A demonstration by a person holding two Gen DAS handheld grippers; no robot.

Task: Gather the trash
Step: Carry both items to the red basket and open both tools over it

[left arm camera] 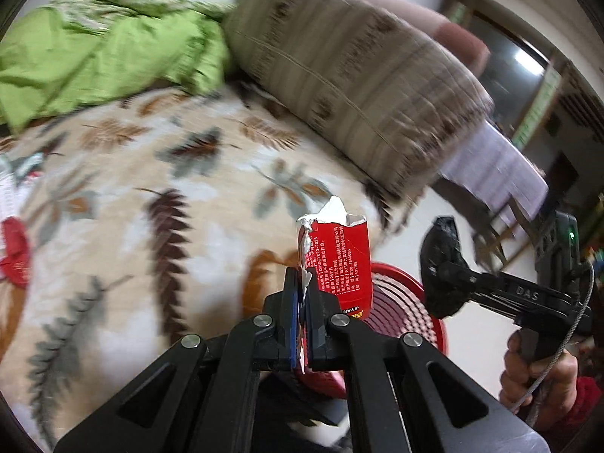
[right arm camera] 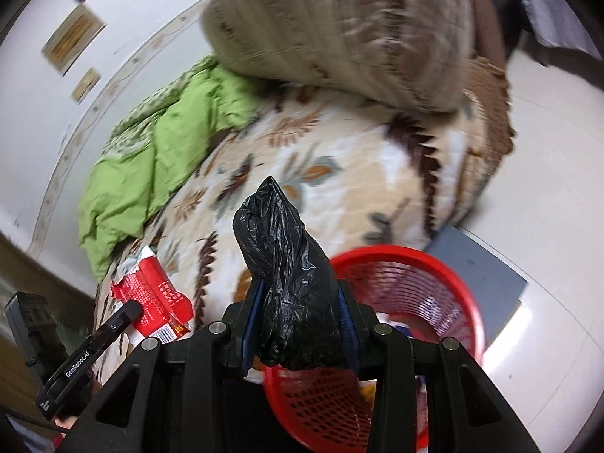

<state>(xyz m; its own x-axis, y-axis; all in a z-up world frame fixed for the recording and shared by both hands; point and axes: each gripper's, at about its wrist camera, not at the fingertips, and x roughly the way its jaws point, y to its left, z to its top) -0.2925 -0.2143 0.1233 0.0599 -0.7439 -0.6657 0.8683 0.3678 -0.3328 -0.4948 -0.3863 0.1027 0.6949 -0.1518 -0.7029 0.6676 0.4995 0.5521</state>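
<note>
A red torn paper carton (left arm camera: 341,264) stands pinched between the fingers of the left claw (left arm camera: 302,294), above the near edge of the bed with the cream leaf-patterned blanket (left arm camera: 151,196). To its right, the right claw (right arm camera: 298,302) clamps a black crumpled plastic bag (right arm camera: 290,279). Below and between both claws sits a red plastic mesh basket (right arm camera: 434,283) on the floor, just beside the bed. Behind, on the bed, a beige striped folded quilt (left arm camera: 358,64) lies right of a green rumpled duvet (left arm camera: 105,53).
</note>
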